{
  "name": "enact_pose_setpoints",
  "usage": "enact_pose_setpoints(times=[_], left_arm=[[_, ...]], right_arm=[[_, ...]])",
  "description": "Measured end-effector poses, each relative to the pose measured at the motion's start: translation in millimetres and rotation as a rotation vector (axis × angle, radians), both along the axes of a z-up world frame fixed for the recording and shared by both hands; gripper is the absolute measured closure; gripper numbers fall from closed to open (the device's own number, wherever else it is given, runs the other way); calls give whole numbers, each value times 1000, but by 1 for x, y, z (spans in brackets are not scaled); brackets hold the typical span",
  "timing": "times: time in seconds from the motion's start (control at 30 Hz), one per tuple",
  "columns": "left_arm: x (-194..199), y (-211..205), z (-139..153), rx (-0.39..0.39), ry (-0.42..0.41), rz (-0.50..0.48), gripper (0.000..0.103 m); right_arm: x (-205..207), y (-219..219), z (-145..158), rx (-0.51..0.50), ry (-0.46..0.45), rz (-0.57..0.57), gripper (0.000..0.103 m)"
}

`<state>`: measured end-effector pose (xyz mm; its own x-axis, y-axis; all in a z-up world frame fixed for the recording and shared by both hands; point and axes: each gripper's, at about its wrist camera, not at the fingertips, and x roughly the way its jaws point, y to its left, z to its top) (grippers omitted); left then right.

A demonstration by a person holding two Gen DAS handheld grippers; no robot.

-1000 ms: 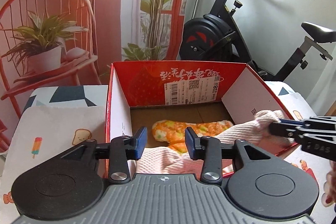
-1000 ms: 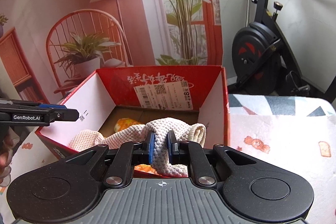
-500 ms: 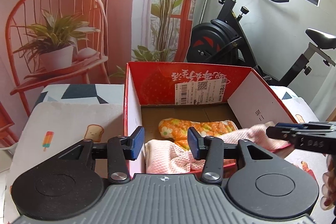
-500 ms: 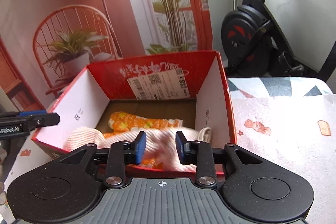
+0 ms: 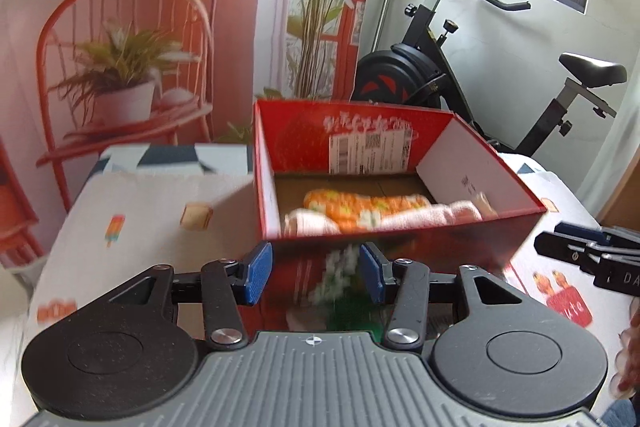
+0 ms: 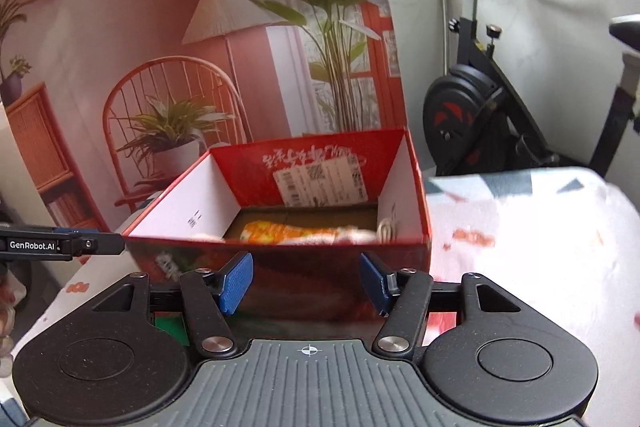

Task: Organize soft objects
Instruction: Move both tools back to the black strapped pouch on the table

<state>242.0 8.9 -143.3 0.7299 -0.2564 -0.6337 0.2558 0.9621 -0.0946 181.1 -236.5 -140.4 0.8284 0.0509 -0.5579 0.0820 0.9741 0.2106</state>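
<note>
A red cardboard box (image 5: 400, 251) stands open on the table; it also shows in the right wrist view (image 6: 280, 267). Inside lie an orange patterned soft item (image 5: 360, 205) and a pale pink knitted cloth (image 5: 424, 217); both show in the right wrist view, the orange item (image 6: 280, 233) and the cloth (image 6: 360, 235). My left gripper (image 5: 316, 273) is open and empty in front of the box. My right gripper (image 6: 306, 281) is open and empty, also in front of the box. Each gripper shows at the edge of the other's view.
The table wears a white cloth with cartoon prints (image 5: 132, 211). An exercise bike (image 5: 460, 79) stands behind the table at the right. A printed backdrop with a chair and plants (image 5: 128, 79) hangs behind.
My right gripper has opened and let go of the pink knitted cloth, which now lies in the box. Both grippers have drawn back from the box.
</note>
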Motion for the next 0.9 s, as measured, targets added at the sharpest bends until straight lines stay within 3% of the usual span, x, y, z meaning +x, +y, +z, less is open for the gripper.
enact_pose_setpoints(times=[0.27, 0.4, 0.5, 0.63, 0.9], left_arm=[[-44, 15, -30, -64, 62, 14, 52], [-62, 11, -44, -48, 65, 16, 52], [-72, 2, -49, -15, 39, -1, 52], [-85, -1, -56, -48, 46, 11, 52], [-97, 4, -66, -69, 69, 45, 52]], right_arm=[[-63, 29, -41, 61, 33, -55, 47], [-87, 41, -60, 58, 74, -64, 47], [-101, 47, -67, 25, 54, -65, 47], [-116, 50, -74, 18, 43, -79, 47], [-124, 46, -79, -49, 103, -69, 45]])
